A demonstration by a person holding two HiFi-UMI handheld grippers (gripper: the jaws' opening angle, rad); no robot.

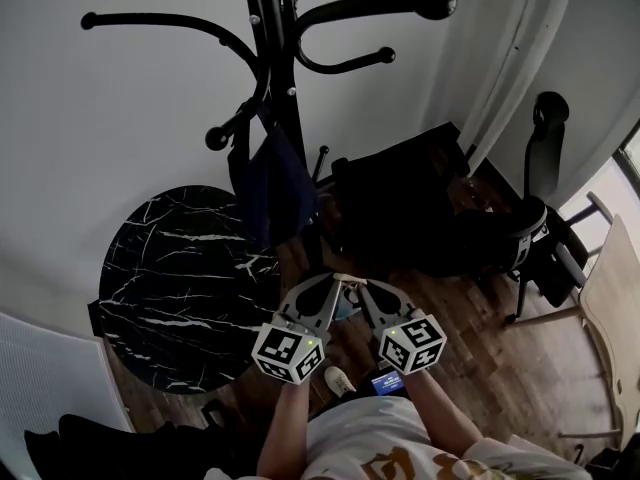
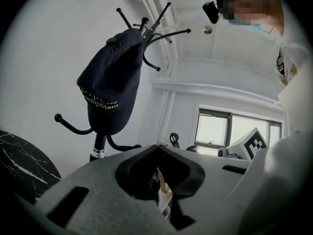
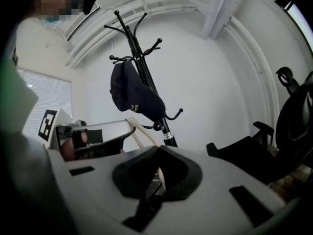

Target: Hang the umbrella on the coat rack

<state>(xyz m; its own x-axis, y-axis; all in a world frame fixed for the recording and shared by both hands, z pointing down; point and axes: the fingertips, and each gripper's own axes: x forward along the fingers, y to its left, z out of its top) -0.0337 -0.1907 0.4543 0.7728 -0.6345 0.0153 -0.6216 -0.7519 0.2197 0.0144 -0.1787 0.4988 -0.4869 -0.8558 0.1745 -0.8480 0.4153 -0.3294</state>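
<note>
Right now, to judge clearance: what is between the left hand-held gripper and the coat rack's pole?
A navy cap hanging on the coat rack, with wooden floor beneath; the head view shows it.

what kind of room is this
Probably a home office or study corner: a black coat rack with a dark cap hung on it, a black office chair on a wood floor, and a round black marble table beside the rack.

Glossy black metal coat rack (image 1: 270,28), cloth cap (image 2: 110,77)
</note>
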